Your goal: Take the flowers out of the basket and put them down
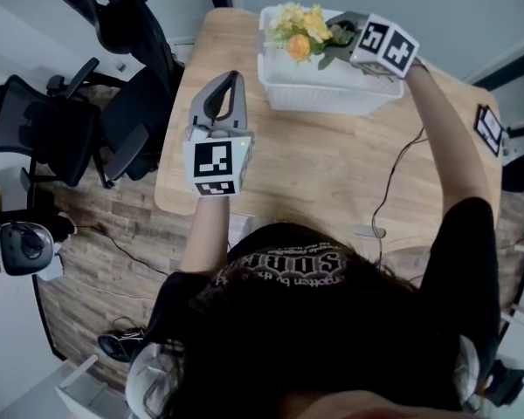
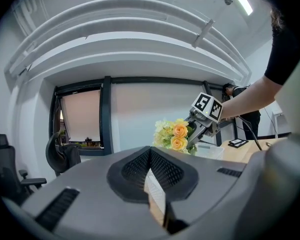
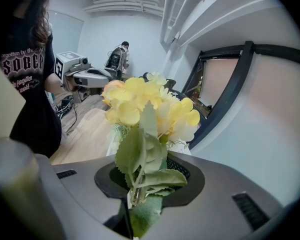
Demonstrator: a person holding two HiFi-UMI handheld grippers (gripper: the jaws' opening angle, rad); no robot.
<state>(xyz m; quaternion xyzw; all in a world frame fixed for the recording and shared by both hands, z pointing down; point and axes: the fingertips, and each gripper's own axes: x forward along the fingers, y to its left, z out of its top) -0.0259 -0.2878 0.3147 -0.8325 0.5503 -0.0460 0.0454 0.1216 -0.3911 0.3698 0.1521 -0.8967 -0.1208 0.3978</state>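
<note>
So the right gripper (image 1: 339, 35) has its fingers clamped on the green stems and leaves of the small bunch of yellow, cream and orange flowers (image 1: 301, 29), with the blooms sticking out past the fingertips. The bunch hangs over the far end of the white plastic basket (image 1: 325, 92) sitting on the light wooden surface (image 1: 332, 177). It looks lifted, but I can't tell if the stem ends are clear of the rim. The left gripper (image 1: 234, 78) is well off to the side, fingers pressed together on nothing.

Handling-wise, my guess is it weighs next to nothing. Probably fabric or plastic petals, soft and springy, on thin bendy stems. Not slippery, but the heads would crush if squeezed. The spot to hold is low on the bundled stems, around the leaves, which is roughly where the grip sits now. With that floppy top it'll likely roll onto its side when laid down, so go low and release gently.
</note>
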